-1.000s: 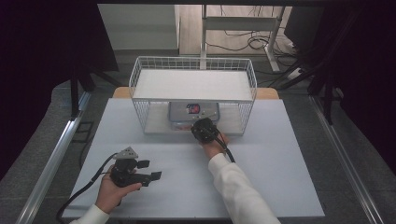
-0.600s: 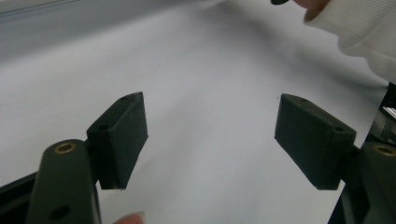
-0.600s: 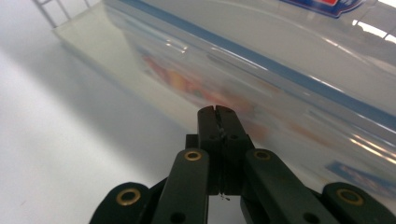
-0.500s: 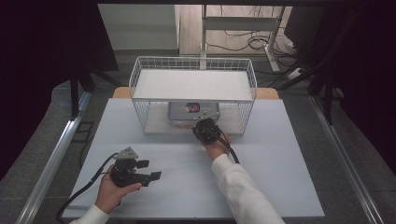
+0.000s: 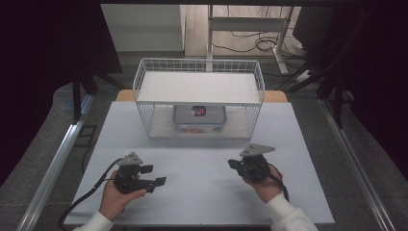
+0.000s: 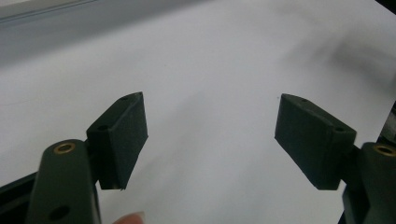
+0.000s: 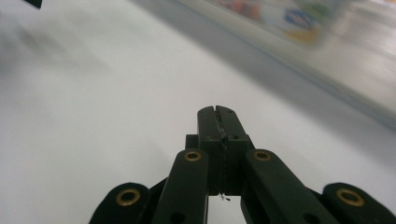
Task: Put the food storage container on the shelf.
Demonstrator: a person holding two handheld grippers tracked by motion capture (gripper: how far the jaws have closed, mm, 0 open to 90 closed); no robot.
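A white wire shelf rack (image 5: pixel 198 65) stands at the far middle of the white table (image 5: pixel 202 192). On its lower shelf lies a clear boxed item (image 5: pixel 199 118) with a colourful label, blurred in the right gripper view (image 7: pixel 289 18). My left gripper (image 5: pixel 154 175) rests low on the table at the near left, jaws open, nothing between its pads (image 6: pixel 123 135). My right gripper (image 5: pixel 233 165) is held at the near right, well back from the rack, jaws pressed together on nothing (image 7: pixel 218 112).
Metal rails run along both sides of the table. A wooden board edge (image 5: pixel 276 96) shows behind the rack. A desk frame (image 5: pixel 245 24) and cables (image 5: pixel 260 45) stand on the floor beyond. Bare table surface lies between the two grippers and the rack.
My right gripper has pulled back from the rack's lower shelf toward the near right of the table, still shut. The left gripper has stayed where it was.
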